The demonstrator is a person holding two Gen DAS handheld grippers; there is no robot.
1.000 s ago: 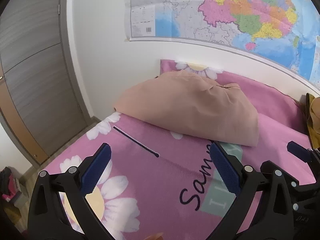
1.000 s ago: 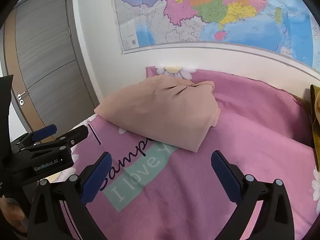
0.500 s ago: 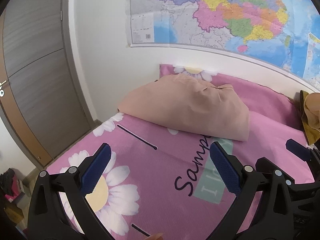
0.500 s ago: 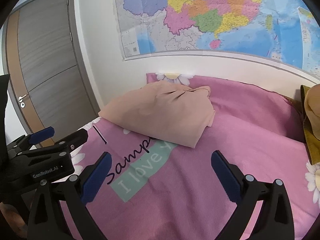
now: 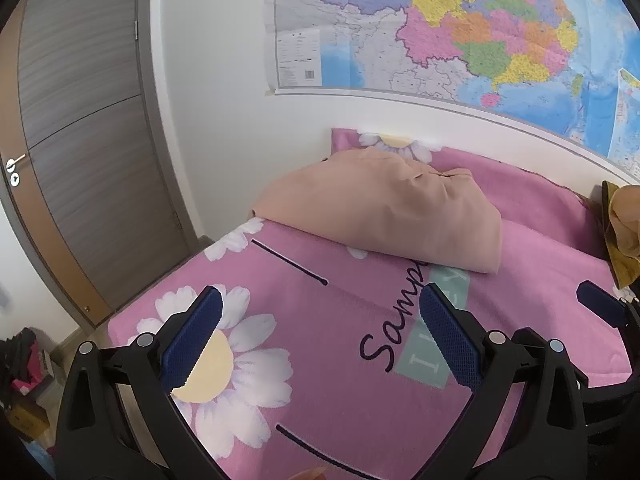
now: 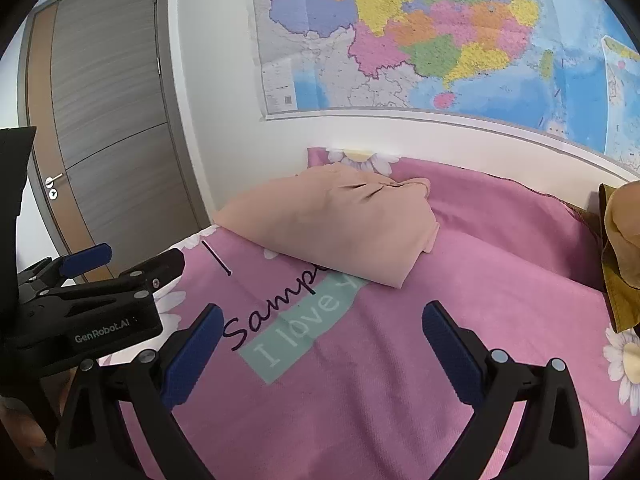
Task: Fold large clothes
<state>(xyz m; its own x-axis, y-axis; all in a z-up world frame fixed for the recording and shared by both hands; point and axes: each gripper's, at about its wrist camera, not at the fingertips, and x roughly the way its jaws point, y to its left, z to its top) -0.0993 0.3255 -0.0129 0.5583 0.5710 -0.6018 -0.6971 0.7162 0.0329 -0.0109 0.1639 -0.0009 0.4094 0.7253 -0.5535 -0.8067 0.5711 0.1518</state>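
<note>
Over the last second I have drawn both grippers back and up from the bed, so the folded peach garment [image 5: 384,208] sits smaller and farther off in both wrist views, and more of the wall map [image 5: 460,28] and the door [image 5: 80,140] has come into sight. The left gripper [image 5: 320,336] hangs over the pink daisy bedspread [image 5: 320,360] with its jaws wide apart and nothing between them; the right gripper [image 6: 320,344] is the same, spread and empty above the printed lettering. The garment lies as a compact folded bundle at the far end of the bed near the wall, well apart from both tools, touching neither. I judge this piece done and set aside, and the step in hand is the retreat before fetching the next one. A mustard-coloured cloth [image 6: 620,248] is heaped at the right edge of the bed, only partly in view; it looks like the likely next item. Reaching it would call for swinging right, then finding a hem or corner to pinch.
</note>
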